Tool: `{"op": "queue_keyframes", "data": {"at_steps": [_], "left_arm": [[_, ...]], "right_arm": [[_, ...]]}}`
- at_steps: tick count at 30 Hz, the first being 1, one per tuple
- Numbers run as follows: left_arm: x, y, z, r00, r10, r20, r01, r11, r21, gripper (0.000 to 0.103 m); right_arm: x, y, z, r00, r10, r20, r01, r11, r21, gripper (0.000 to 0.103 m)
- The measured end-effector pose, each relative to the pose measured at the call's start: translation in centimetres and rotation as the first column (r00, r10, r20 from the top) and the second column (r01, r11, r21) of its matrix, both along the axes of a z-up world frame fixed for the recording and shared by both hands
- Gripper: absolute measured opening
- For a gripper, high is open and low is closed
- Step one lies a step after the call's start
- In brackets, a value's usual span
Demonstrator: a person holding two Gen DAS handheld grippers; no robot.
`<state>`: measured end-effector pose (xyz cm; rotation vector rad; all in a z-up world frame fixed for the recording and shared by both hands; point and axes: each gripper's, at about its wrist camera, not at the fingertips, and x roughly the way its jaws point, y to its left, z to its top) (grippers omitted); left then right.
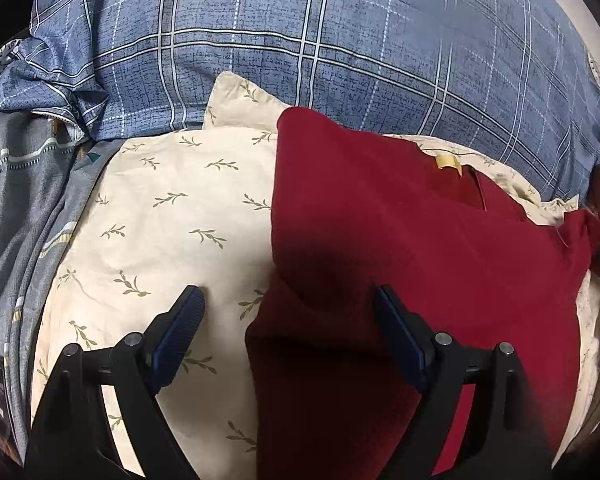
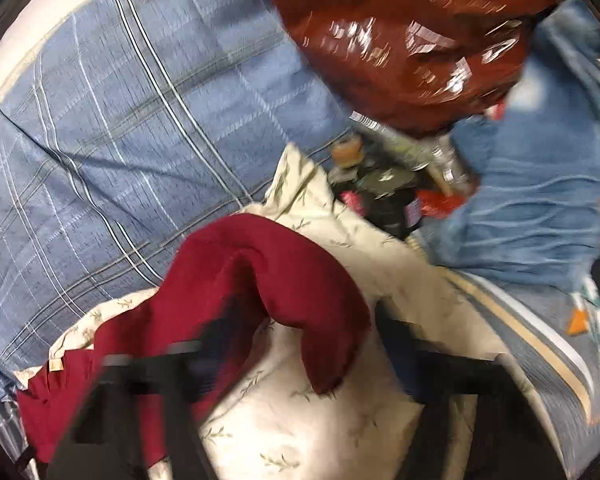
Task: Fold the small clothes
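Observation:
A dark red garment [image 1: 400, 248] lies on a cream leaf-print pillow [image 1: 172, 216]. A small cream label [image 1: 449, 162] shows near its far edge. My left gripper [image 1: 288, 300] is open just above the garment's left edge, one finger over the pillow and one over the red cloth, holding nothing. In the blurred right wrist view the red garment [image 2: 236, 280] lies bunched, with a folded lobe raised over the pillow [image 2: 300, 412]. My right gripper [image 2: 300, 332] is open with its fingers on either side of that lobe.
A blue plaid quilt [image 1: 340, 40] fills the back and also shows in the right wrist view [image 2: 100, 140]. Grey patterned bedding [image 1: 24, 208] lies at the left. A shiny red-brown plastic bag [image 2: 400, 40], a dark bottle [image 2: 380, 188] and blue denim [image 2: 540, 208] crowd the right.

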<state>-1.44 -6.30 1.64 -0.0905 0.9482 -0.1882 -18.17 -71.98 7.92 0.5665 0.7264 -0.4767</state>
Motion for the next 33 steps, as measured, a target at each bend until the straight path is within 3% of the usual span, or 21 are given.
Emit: {"op": "queue_keyframes", "data": {"at_steps": [4,8,11,14,15,16,18,20,23,24,26,28,31,33], "left_arm": [[0.0,0.6,0.5,1.0,0.009,0.007,-0.009,1.0,-0.018,0.087],[-0.3,1.5,1.6,0.999,0.022,0.03,-0.021,0.999,-0.04,0.087],[-0.6,2.3,2.3,0.998,0.037,0.041,-0.034,0.997,-0.07,0.087],[-0.9,3.4,3.0,0.997,0.056,0.057,-0.05,0.995,-0.091,0.087],[-0.9,3.5,3.2,0.996,0.06,0.06,-0.054,0.994,-0.095,0.087],[-1.0,4.0,3.4,0.996,0.067,0.064,-0.06,0.993,-0.105,0.087],[-1.0,4.5,3.6,0.995,0.075,0.069,-0.067,0.99,-0.123,0.087],[-0.8,4.9,3.6,0.994,0.086,0.07,-0.077,0.989,-0.129,0.087],[-0.6,5.2,3.6,0.993,0.087,0.075,-0.076,0.987,-0.141,0.087],[-0.5,5.3,3.5,0.993,0.092,0.074,-0.081,0.987,-0.14,0.087],[-0.2,5.4,3.3,0.994,0.089,0.068,-0.078,0.985,-0.153,0.087],[0.0,5.5,3.3,0.994,0.089,0.063,-0.077,0.983,-0.169,0.087],[-0.2,5.1,3.7,0.994,0.069,0.081,-0.053,0.981,-0.189,0.087],[-0.4,4.5,4.0,0.994,0.047,0.098,-0.028,0.982,-0.189,0.087]], "right_arm": [[-2.0,1.8,5.4,0.991,0.085,0.101,-0.085,0.996,-0.003,0.006],[-4.3,4.6,14.2,0.958,0.21,0.195,-0.213,0.977,-0.01,0.006],[-3.7,8.9,19.1,0.896,0.379,0.233,-0.386,0.922,-0.014,0.006],[-1.2,15.5,21.5,0.793,0.56,0.24,-0.579,0.816,0.007,0.007],[0.4,18.6,21.3,0.744,0.627,0.232,-0.65,0.759,0.032,0.007],[1.5,20.5,21.0,0.715,0.663,0.222,-0.686,0.726,0.046,0.007],[5.6,26.6,18.6,0.626,0.754,0.2,-0.778,0.62,0.101,0.007],[8.7,31.3,15.6,0.578,0.794,0.187,-0.816,0.559,0.149,0.007],[14.0,37.7,9.5,0.541,0.818,0.197,-0.834,0.492,0.249,0.007],[15.4,39.2,7.5,0.538,0.819,0.198,-0.832,0.48,0.279,0.009],[18.4,42.1,2.5,0.543,0.815,0.204,-0.797,0.424,0.429,0.016],[19.1,43.2,-0.4,0.556,0.82,0.137,-0.751,0.425,0.506,0.044],[16.8,41.0,0.2,0.587,0.797,0.143,-0.757,0.477,0.447,0.048],[13.4,37.9,2.2,0.616,0.77,0.165,-0.764,0.534,0.362,0.059]]}}
